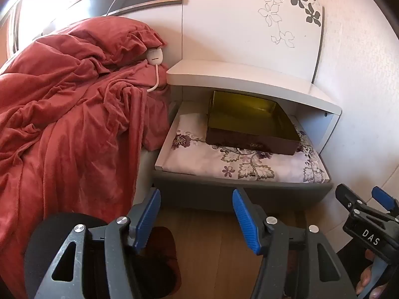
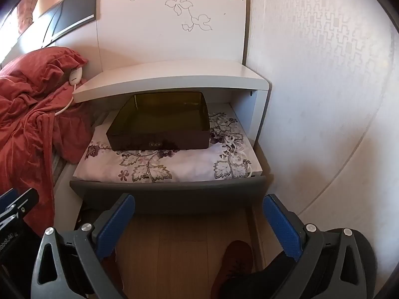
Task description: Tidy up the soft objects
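Observation:
A folded white cloth with purple flowers (image 1: 224, 159) (image 2: 174, 164) fills the open drawer (image 1: 199, 189) (image 2: 169, 191) of a white bedside cabinet. On the cloth rests a dark open box with an olive inside (image 1: 251, 122) (image 2: 162, 124), and the box holds nothing. A rumpled red blanket (image 1: 62, 124) (image 2: 30, 114) hangs over the bed to the left. My left gripper (image 1: 195, 194) is open and holds nothing, hovering just short of the drawer front. My right gripper (image 2: 198, 198) (image 1: 359, 191) stands wide open beside it, also short of the drawer.
The cabinet's top shelf (image 1: 237, 74) (image 2: 174, 79) overhangs the back of the drawer. A white controller on a cord (image 1: 154, 56) lies by the red pillow (image 1: 112, 39). The wall (image 2: 324, 99) is close on the right. A person's shoe (image 2: 234, 261) is on the wooden floor below.

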